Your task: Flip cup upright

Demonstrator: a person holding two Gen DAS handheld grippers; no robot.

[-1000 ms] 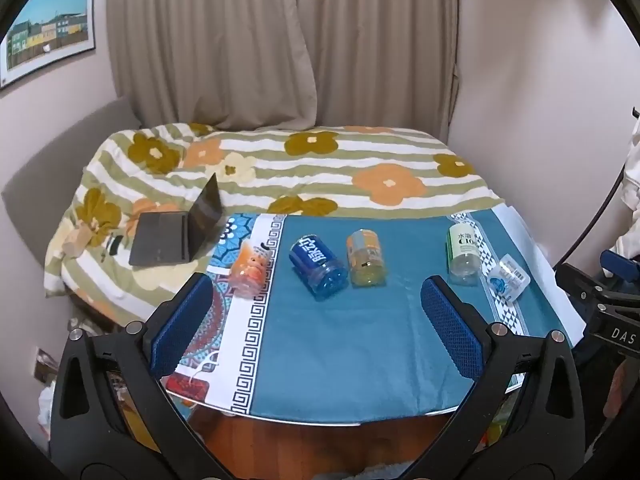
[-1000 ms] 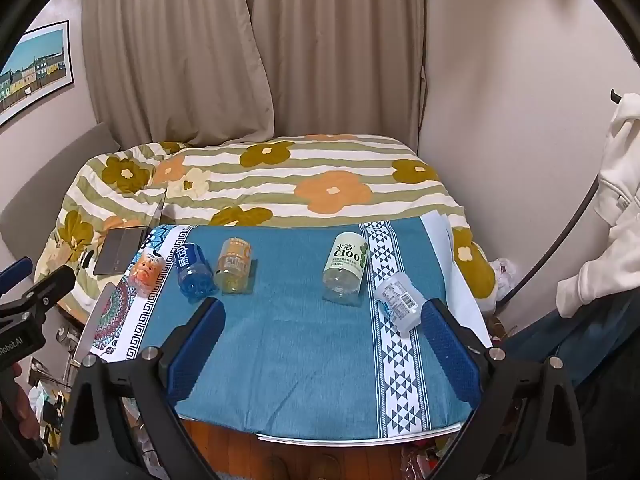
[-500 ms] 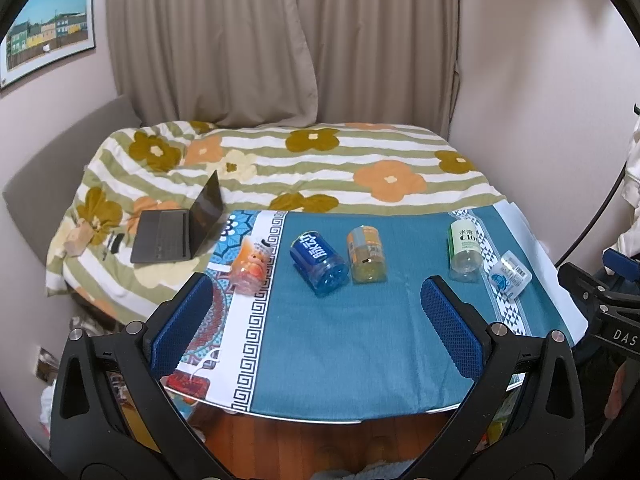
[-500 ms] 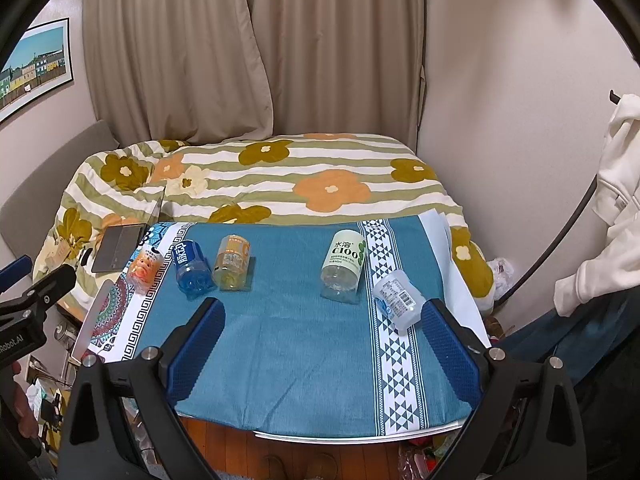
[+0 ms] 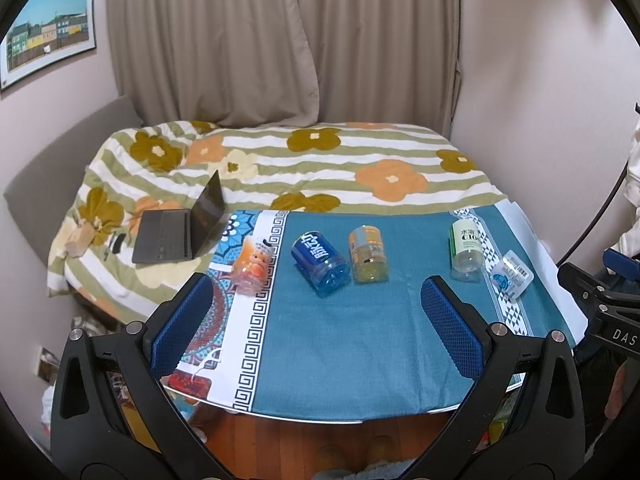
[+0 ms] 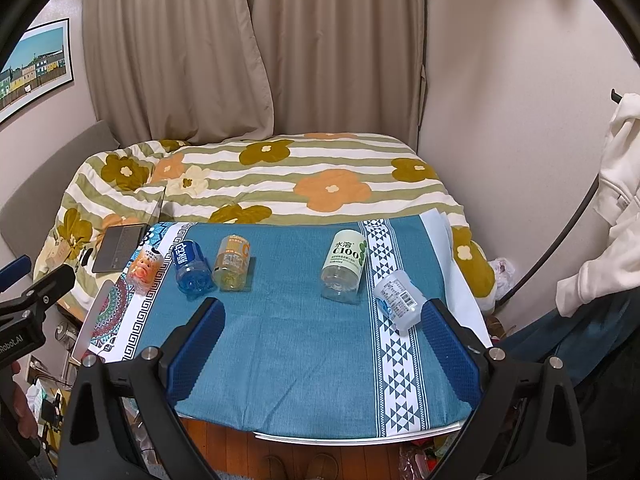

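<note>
Jaws of both grippers wide apart, empty, above near table edge. Five cut-bottle plastic cups lie tipped on teal tablecloth [image 6: 288, 340]; clear white-labelled cup [image 6: 400, 300] sits just ahead of right gripper [image 6: 324, 344], axis angled leftward away.

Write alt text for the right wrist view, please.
Five cut-off bottle cups lie on their sides on a table with a blue cloth. The open right hand-held gripper hovers above its near edge, holding nothing; a flowered bed lies beyond.

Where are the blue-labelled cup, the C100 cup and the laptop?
blue-labelled cup [image 5: 319, 258]: left wrist view, on its label.
C100 cup [image 6: 345, 255]: right wrist view, on its label.
laptop [image 5: 164, 239]: left wrist view, on its keyboard.
</note>
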